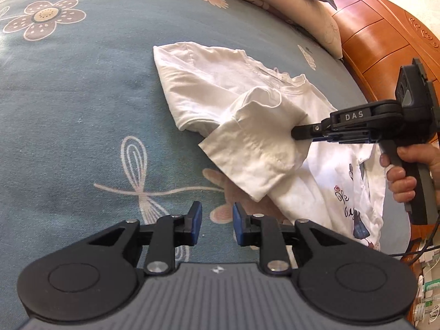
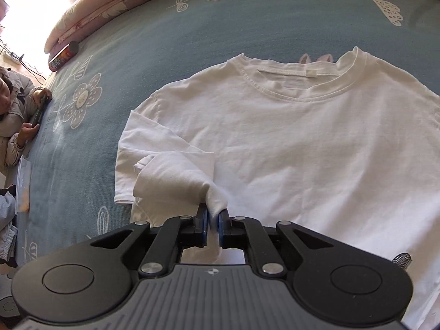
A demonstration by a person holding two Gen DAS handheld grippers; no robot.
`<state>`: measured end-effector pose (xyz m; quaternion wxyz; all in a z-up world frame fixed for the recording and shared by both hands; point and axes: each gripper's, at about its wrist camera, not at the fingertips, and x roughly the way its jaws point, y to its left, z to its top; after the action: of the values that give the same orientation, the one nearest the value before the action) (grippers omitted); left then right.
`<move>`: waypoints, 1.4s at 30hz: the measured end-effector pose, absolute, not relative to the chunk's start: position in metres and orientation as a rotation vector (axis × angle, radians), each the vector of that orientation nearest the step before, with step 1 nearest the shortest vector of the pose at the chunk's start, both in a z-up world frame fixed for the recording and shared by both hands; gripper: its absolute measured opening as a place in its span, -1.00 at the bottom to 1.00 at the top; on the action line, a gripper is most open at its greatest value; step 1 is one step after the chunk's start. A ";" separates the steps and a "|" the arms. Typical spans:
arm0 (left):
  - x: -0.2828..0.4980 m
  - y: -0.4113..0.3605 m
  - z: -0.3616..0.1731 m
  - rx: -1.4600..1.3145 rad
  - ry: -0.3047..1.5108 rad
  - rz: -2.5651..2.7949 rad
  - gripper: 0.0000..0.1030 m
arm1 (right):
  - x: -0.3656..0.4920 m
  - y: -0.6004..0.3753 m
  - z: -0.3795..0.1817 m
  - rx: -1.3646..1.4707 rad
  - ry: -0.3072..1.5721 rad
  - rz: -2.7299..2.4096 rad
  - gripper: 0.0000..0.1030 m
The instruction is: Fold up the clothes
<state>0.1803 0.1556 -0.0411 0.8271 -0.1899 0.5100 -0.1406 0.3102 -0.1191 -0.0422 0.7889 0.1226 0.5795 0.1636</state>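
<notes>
On the bed, the blue-grey sheet [image 2: 154,63] with its flower and whisk doodles takes up most of what I'm seeing, and the white t-shirt [image 2: 302,143] lies pretty much flat on top of it, neckline at the far end from my right camera. Along the far edge of the sheet from the shirt there's a rolled pink quilt [image 2: 90,13], and just beside that roll lies a small dark can [image 2: 63,55] on its side. From the left camera, an orange wooden headboard [image 1: 382,30] sits past the shirt's collar end with pillows [image 1: 297,2] leaning on it.

Near the sheet's left edge in the right view a person in a pale puffy jacket [image 2: 16,115] is holding a phone, well apart from the shirt.

Now the small stuff. My right gripper [image 2: 212,214] has its blue pads nearly together with a bunch of the shirt's sleeve [image 1: 255,137] pinched between them, the sleeve lifted and folded in over the shirt's body. A hand [image 1: 401,176] wraps its handle. My left gripper [image 1: 217,214] hovers over bare sheet just beside that sleeve, pads a little apart with nothing between them.
</notes>
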 end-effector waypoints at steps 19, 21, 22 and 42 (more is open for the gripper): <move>0.208 0.165 -0.138 -1.178 0.962 -0.249 -0.18 | 0.298 -0.150 -0.057 0.312 1.245 0.428 -0.38; 0.211 0.168 -0.142 -1.209 0.917 -0.247 -0.18 | 0.297 -0.152 -0.059 0.313 1.250 0.432 -0.37; 0.212 0.169 -0.144 -1.224 0.894 -0.245 -0.19 | 0.297 -0.153 -0.060 0.316 1.253 0.433 -0.37; 0.236 0.164 -0.098 -0.957 0.808 -0.364 -0.32 | 0.281 -0.163 -0.082 0.273 1.317 0.441 -0.23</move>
<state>0.2360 0.1644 -0.0979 0.7948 -0.4453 0.3759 -0.1692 0.2812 -0.1635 -0.0822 0.7598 0.1255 0.6048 0.2027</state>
